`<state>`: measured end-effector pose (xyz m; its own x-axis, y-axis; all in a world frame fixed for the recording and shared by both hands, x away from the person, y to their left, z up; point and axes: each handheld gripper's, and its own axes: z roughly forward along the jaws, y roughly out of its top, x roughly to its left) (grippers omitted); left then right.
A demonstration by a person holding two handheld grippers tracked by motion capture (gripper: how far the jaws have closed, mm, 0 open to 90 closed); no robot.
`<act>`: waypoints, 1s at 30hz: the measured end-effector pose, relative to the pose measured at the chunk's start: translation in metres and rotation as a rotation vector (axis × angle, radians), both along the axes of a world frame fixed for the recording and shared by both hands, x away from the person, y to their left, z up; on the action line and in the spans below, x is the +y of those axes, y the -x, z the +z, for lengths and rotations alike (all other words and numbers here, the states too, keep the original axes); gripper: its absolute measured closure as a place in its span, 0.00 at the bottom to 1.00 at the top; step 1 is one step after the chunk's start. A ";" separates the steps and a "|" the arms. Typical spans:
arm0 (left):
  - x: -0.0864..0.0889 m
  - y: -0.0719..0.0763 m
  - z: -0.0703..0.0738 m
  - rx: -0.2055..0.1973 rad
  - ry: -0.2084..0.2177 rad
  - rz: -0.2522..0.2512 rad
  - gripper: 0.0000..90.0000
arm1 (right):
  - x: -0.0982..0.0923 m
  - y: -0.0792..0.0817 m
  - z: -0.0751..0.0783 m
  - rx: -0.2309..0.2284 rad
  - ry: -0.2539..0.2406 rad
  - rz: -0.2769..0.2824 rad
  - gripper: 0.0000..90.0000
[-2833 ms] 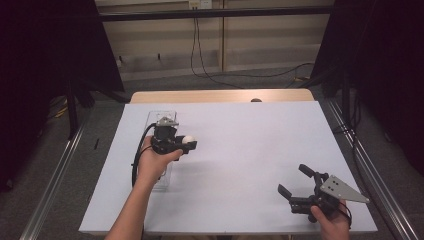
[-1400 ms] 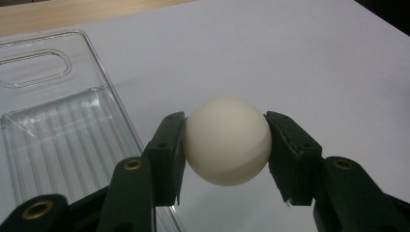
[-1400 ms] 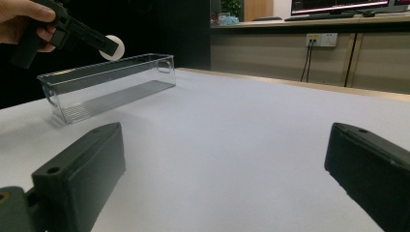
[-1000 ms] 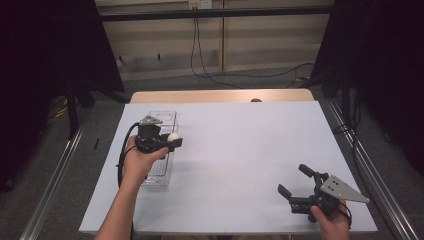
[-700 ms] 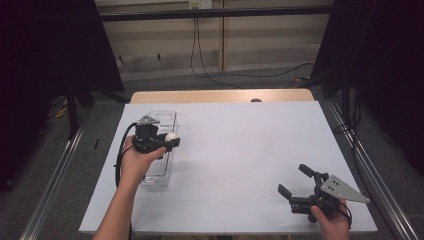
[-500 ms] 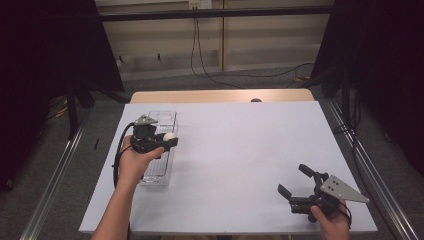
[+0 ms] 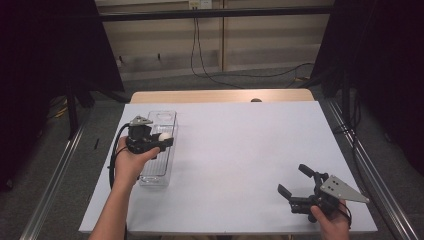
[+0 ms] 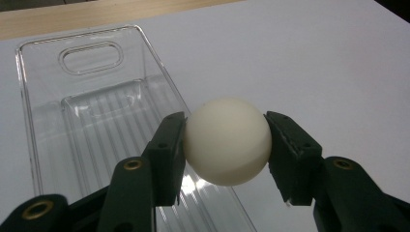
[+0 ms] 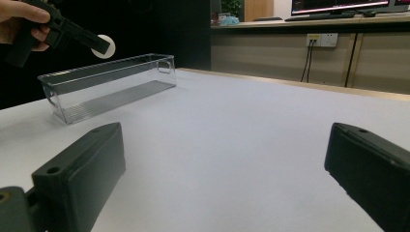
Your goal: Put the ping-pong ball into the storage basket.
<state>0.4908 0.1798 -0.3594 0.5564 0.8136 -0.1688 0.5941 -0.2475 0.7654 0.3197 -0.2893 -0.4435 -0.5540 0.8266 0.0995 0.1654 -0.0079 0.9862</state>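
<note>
1. L gripper [image 7: 161, 141] is up in the air over the clear plastic tray [image 7: 159, 176], person's left hand [image 7: 131, 161] wrapped round its body, cable looping down beside the wrist.
2. Its jaws are clamped on a white ball [image 8: 227, 141], one pad each side, ball bulging out top & bottom betw. them.
3. From the high view the ball [image 7: 164, 136] sits over the tray's right long wall, approx. mid-length; can't tell if it's fully inside the rim line or just outside.
4. Ball is clear of the tray, not touching it. The right gripper view shows it [image 9: 103, 46] well above the rim.
5. Tray lies lengthwise on the white table [image 7: 240, 150], left side, ribbed floor, handle slot at the far end; nothing inside.
6. R gripper [image 7: 294, 187] is at the near right corner of the table, low, pointing left-ish across the top, held by the right hand [image 7: 331, 220].
7. Its jaws stand wide apart w/ nothing betw. them but bare tabletop.
8. The 2 grippers are well apart, most of the table betw. them.
</note>
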 end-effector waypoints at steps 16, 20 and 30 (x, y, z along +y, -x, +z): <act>0.012 -0.001 -0.003 -0.004 -0.027 0.016 0.57 | 0.000 0.000 0.000 0.001 -0.005 -0.003 0.00; 0.012 -0.001 -0.005 -0.007 -0.028 0.037 0.57 | 0.000 0.000 0.000 0.001 -0.004 -0.001 0.00; 0.020 -0.001 -0.009 -0.001 -0.042 0.045 0.57 | 0.001 -0.001 0.000 0.000 -0.006 -0.006 0.00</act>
<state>0.4916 0.1994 -0.3683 0.5192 0.8442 -0.1331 0.6044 -0.2526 0.7556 0.3202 -0.2885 -0.4433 -0.5491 0.8293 0.1041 0.1651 -0.0145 0.9862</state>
